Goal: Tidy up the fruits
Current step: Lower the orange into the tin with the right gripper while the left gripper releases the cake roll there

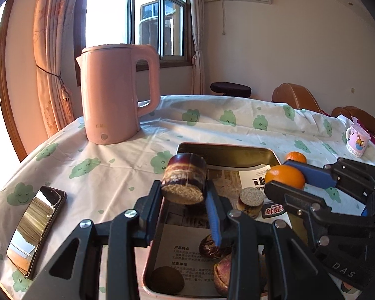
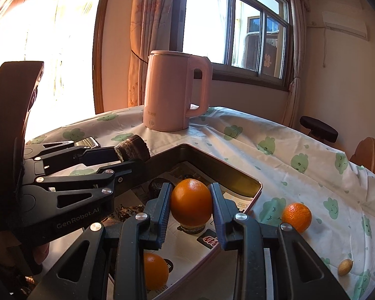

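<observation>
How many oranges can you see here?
3: one orange gripped in the right tool, one lying in the tray, one on the tablecloth beside it. Others may be hidden.

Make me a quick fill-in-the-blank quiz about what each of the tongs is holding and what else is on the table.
1. The right tongs are shut on an ____.
2. The left tongs hold a sugarcane piece above the metal ____.
3. The kettle on the tablecloth is ____ in colour.
4. A second orange lies on the cloth, ____ the tin.

Missing words: orange; tin; pink; outside
</observation>
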Demonstrator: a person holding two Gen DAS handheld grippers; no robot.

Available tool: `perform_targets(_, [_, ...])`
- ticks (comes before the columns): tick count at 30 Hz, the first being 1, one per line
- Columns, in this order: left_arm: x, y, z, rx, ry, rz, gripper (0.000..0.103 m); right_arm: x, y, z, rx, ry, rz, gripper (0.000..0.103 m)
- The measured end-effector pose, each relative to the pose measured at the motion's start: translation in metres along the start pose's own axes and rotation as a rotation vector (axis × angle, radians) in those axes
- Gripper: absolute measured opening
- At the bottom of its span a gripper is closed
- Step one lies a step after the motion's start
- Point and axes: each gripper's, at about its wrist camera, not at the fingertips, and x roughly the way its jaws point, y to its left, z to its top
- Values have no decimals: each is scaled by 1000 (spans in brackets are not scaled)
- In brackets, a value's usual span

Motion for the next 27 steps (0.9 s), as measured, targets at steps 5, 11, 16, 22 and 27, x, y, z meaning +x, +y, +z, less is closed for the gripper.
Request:
perform_targets(5, [5, -1, 0, 1, 30, 2, 36, 7, -1, -3, 3, 26, 0, 33])
perform_targets(11, [9, -2, 0, 8, 53, 5, 35, 11, -2, -3, 9, 47, 9, 33])
perform_targets(16, [10, -3, 0, 16, 60, 16, 36, 18, -4, -3, 17, 82, 17, 33])
perform_targets(22, [10, -8, 0, 40, 56, 23, 36, 20, -3, -4, 12, 93, 24, 33])
perform_targets(27, [8, -10, 0, 54, 45, 36, 37, 19, -3, -4, 11, 94, 24, 41])
